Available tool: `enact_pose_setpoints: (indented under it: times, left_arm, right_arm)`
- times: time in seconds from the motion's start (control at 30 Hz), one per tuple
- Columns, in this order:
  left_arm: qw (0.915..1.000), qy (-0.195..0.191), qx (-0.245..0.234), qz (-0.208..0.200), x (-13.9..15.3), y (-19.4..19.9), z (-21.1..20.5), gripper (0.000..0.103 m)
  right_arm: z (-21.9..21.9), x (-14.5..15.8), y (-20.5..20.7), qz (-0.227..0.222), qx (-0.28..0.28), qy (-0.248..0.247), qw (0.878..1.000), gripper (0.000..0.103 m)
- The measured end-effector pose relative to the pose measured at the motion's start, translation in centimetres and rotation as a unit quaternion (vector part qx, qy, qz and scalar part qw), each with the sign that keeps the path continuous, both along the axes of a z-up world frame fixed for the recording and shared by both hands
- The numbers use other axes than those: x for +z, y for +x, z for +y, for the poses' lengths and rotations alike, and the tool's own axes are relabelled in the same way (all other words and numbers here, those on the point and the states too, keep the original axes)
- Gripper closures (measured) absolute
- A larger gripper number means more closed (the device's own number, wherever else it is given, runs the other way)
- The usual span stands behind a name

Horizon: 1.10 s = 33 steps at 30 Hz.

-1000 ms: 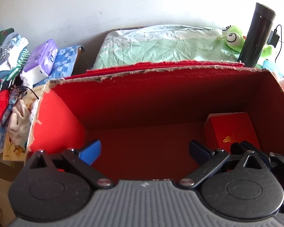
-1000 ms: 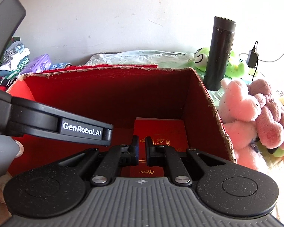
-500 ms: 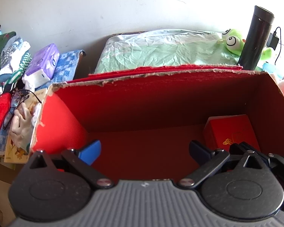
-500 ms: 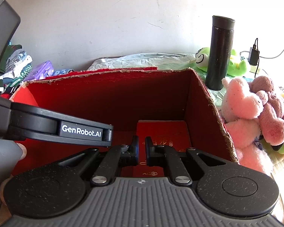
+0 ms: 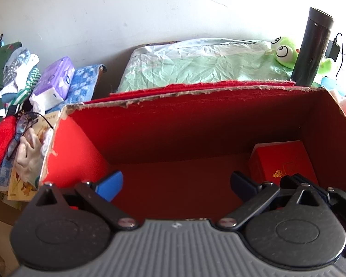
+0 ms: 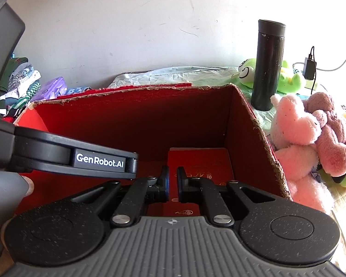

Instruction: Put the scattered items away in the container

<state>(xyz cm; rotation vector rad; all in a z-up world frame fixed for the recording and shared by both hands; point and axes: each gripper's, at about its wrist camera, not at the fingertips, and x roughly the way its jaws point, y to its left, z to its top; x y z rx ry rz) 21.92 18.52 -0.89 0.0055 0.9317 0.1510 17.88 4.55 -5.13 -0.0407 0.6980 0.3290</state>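
White plaster wall [image 6: 126, 34] stands behind a crowded surface, and in the middle sits the container, a red cardboard box with torn upper edges [image 5: 196, 90]. One item is already inside, at its right end: a flat red packet with gold print [image 6: 198, 161].

Both grippers hang over the open box and hold nothing. The left gripper [image 5: 176, 182] has its jaws spread wide, with only the red floor of the box between them. The right gripper [image 6: 172, 181] is clenched, its jaws almost together with nothing pinched; the packet is seen below them.

The step in hand seems to be the pause between two items: one is in, the next is not yet chosen. The next move probably calls for lifting a gripper out of the box and going to something outside it. Close on the right are a pink plush toy [image 6: 295, 138], a mauve plush toy [image 6: 329, 138], a green plush frog [image 5: 284, 52] and a tall black flask [image 6: 268, 64]. To the left lie a purple tissue pack [image 5: 55, 80] and folded clothes [image 5: 11, 69].

The near wall of the box is hidden under the gripper bodies. A person's hand [image 5: 28, 157] shows beside the left wall, partly covered. The far right is washed out by strong light.
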Motion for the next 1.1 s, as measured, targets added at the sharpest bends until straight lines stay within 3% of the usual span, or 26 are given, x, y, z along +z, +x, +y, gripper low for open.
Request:
enact_pose_setpoints:
  times: [0.23, 0.47, 0.5, 0.57, 0.7, 0.8, 0.9, 0.97, 1.1]
  left_arm:
    - [0.9997, -0.012, -0.017, 0.009, 0.0, 0.3, 0.2, 0.003]
    - [0.9984, -0.037, -0.02, -0.036, 0.7, -0.8, 0.6, 0.003]
    - [0.9979, -0.048, -0.022, -0.037, 0.9, -0.9, 0.9, 0.003]
    - [0.9969, -0.061, -0.01, -0.048, 1.9, -1.7, 1.3, 0.009]
    - [0.9934, -0.054, 0.012, -0.101, 4.9, -5.2, 1.5, 0.005]
    - [0.9903, -0.05, 0.012, -0.129, 6.9, -8.4, 1.1, 0.005]
    - [0.9863, -0.077, -0.009, -0.145, 8.1, -12.0, 0.1, 0.005]
    - [0.9855, -0.074, -0.031, -0.15, 8.4, -14.5, -1.4, 0.007]
    - [0.9833, -0.088, -0.08, -0.138, 7.2, -18.9, -4.8, 0.011]
  right_arm:
    - [0.2, 0.1, 0.4, 0.02, 0.014, -0.01, 1.0, 0.096]
    - [0.9, 0.1, 0.0, 0.017, 0.018, -0.045, 0.999, 0.095]
    - [0.9, 0.1, -0.2, 0.015, 0.016, -0.049, 0.999, 0.094]
    - [0.6, 0.2, -0.2, 0.027, 0.014, -0.046, 0.998, 0.083]
    - [-0.4, 2.3, -1.8, -0.019, 0.056, -0.037, 0.998, 0.083]
    - [-2.0, 4.3, -3.1, -0.059, 0.065, -0.045, 0.995, 0.076]
    - [-5.1, 5.9, -4.1, -0.048, 0.087, 0.013, 0.995, 0.076]
    - [-7.3, 6.8, -5.3, -0.047, 0.103, 0.051, 0.992, 0.076]
    - [-10.6, 7.3, -7.8, -0.05, 0.134, 0.07, 0.987, 0.076]
